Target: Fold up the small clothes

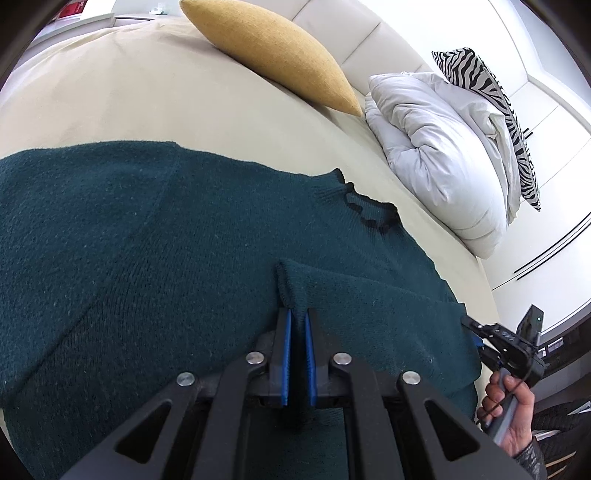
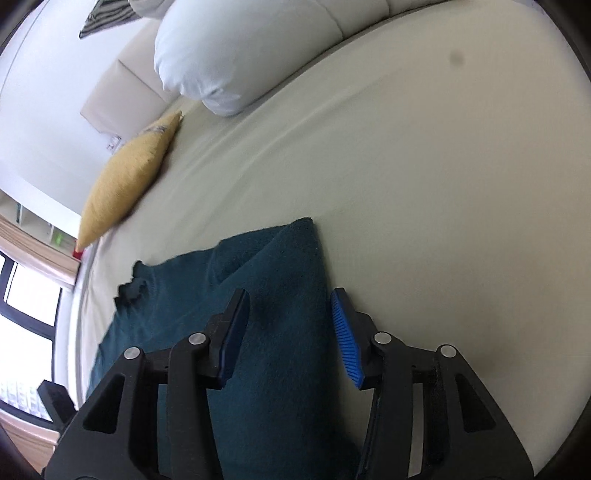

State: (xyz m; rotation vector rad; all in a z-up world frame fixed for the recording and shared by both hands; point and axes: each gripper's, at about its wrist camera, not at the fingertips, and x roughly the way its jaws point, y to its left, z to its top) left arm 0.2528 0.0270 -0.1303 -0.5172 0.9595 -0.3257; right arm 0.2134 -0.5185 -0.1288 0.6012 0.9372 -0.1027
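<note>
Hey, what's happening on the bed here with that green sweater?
A person is folding a dark green sweater spread on a cream bed, holding a claw in each hand. The left claw is shut on a cuff of the sweater, lifted over its body. The right claw stands open above the sweater's edge, gripping nothing. A yellow cushion and a white duvet lie beyond.

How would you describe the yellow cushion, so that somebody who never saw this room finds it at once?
Start at the wide beige bed where the dark green sweater lies spread out. Beyond the sweater, the yellow cushion leans on the pale headboard, beside a crumpled white duvet. It alone is mustard yellow; the other cushion is zebra-striped.
</note>
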